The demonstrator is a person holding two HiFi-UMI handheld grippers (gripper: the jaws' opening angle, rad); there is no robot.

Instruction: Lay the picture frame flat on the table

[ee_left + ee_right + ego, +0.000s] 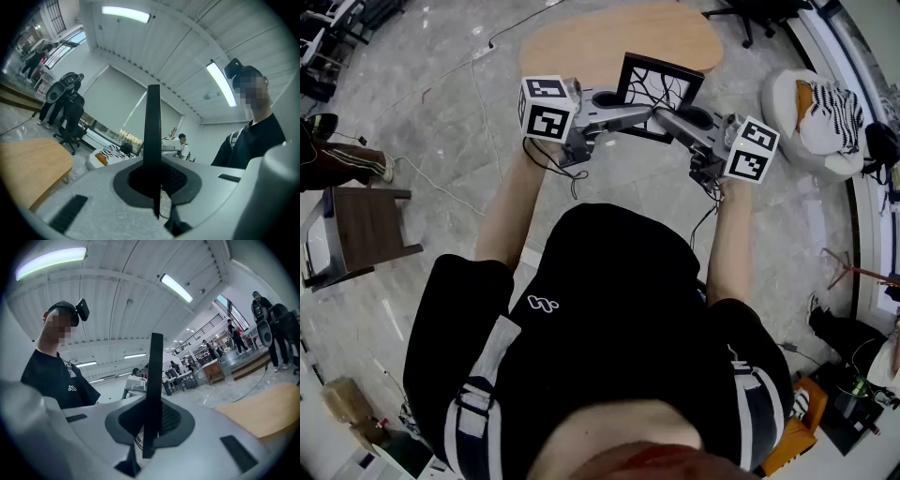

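Note:
The picture frame [659, 86] has a black border and a white picture with black branching lines. It is held up, tilted, over the near edge of the oval wooden table [609, 37]. My left gripper [637, 114] is shut on its lower edge from the left. My right gripper [670, 120] is shut on the same edge from the right. In the left gripper view the frame [153, 126] shows edge-on as a thin black bar between the jaws of the left gripper [157, 187]. The right gripper view shows the same thin bar [153, 380] in the right gripper [150, 427].
A white beanbag [787, 98] with a striped cushion lies right of the table. A small dark wooden stand [366, 230] is on the floor at the left. An office chair [750, 14] stands at the back, and cables run across the floor. Other people stand far off.

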